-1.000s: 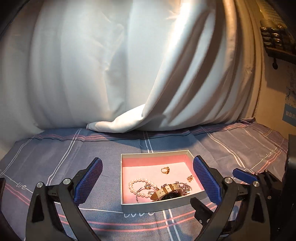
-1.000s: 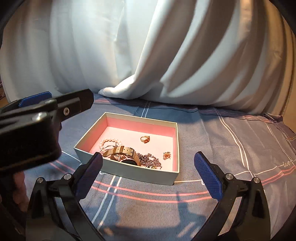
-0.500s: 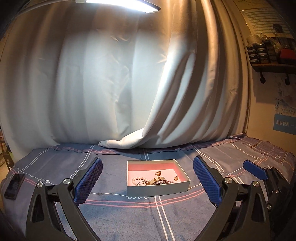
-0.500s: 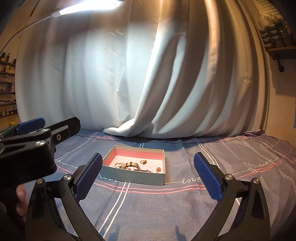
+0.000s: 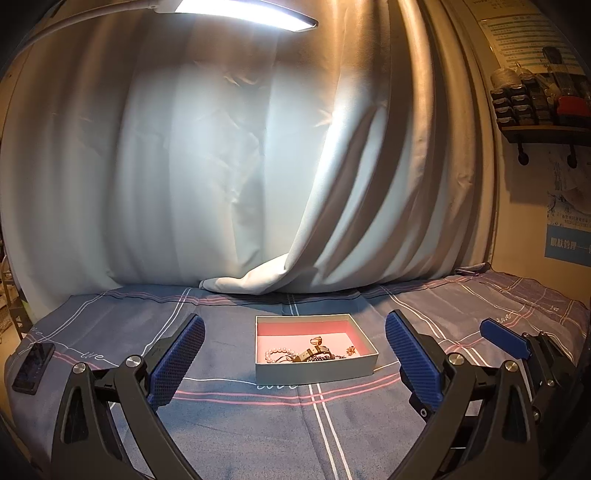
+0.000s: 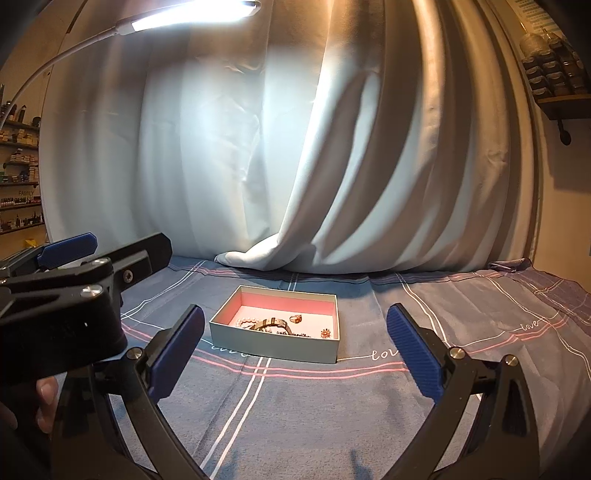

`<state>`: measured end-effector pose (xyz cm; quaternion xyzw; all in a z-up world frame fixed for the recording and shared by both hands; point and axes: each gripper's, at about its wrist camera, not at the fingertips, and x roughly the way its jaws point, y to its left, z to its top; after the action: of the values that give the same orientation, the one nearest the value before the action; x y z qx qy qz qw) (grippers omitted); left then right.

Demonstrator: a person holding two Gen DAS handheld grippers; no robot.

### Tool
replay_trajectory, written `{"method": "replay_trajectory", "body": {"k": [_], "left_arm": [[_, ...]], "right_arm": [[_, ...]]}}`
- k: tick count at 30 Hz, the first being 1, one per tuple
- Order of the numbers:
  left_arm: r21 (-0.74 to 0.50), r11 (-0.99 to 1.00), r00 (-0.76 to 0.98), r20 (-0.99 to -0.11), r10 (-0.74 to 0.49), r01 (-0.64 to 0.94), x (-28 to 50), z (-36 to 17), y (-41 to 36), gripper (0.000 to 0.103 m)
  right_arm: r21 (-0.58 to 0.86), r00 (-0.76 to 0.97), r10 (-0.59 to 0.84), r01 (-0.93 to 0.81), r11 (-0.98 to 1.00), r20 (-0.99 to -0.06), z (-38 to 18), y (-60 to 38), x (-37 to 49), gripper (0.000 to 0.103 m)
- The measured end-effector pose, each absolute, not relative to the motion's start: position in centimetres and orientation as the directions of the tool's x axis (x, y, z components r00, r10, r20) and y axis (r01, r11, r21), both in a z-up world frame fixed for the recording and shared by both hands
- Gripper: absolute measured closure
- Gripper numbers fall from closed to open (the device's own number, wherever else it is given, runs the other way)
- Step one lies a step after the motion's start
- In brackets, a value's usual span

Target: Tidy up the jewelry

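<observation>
A shallow grey box with a pink lining (image 5: 314,373) (image 6: 273,343) sits on the blue striped cloth. Inside lie a pearl bracelet (image 5: 275,354) (image 6: 245,322), a gold ring (image 5: 317,339) (image 6: 295,318), a tan-strapped watch (image 5: 308,355) (image 6: 271,324), a dark chain and a small earring (image 6: 325,333). My left gripper (image 5: 295,360) is open and empty, well back from the box. My right gripper (image 6: 295,354) is open and empty, also back from it. The left gripper shows at the left of the right wrist view (image 6: 74,295).
A white curtain (image 5: 240,166) hangs behind the table, its hem on the cloth. A lamp bar (image 5: 243,13) shines overhead. A dark phone-like object (image 5: 33,365) lies at the cloth's left edge. Wall shelves (image 5: 543,107) hang at right.
Both grippers have pulled back and up from the box, so it looks much smaller and farther. The lamp and the shelves have come into view. Both stay open and empty.
</observation>
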<state>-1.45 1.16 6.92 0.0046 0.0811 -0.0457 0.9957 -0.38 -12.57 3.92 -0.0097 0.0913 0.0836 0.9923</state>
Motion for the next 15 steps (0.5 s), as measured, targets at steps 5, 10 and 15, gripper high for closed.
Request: {"method": "replay_trajectory", "body": {"k": [5, 10, 15], "left_arm": [[0.003, 0.996, 0.982, -0.163, -0.093, 0.094, -1.50, 6.91, 1.15, 0.006], [0.002, 0.996, 0.982, -0.164, -0.091, 0.093, -1.65, 7.00, 1.24, 0.006], [0.003, 0.995, 0.981, -0.170, -0.094, 0.096, -1.56, 6.94, 1.15, 0.006]], "right_arm": [[-0.006, 0.969, 0.165, -0.169, 0.986, -0.182, 4.00, -12.40, -0.36, 0.006], [-0.002, 0.969, 0.164, -0.167, 0.986, -0.183, 4.00, -12.46, -0.35, 0.006], [-0.005, 0.970, 0.163, -0.166, 0.986, -0.183, 3.99, -12.46, -0.40, 0.006]]}}
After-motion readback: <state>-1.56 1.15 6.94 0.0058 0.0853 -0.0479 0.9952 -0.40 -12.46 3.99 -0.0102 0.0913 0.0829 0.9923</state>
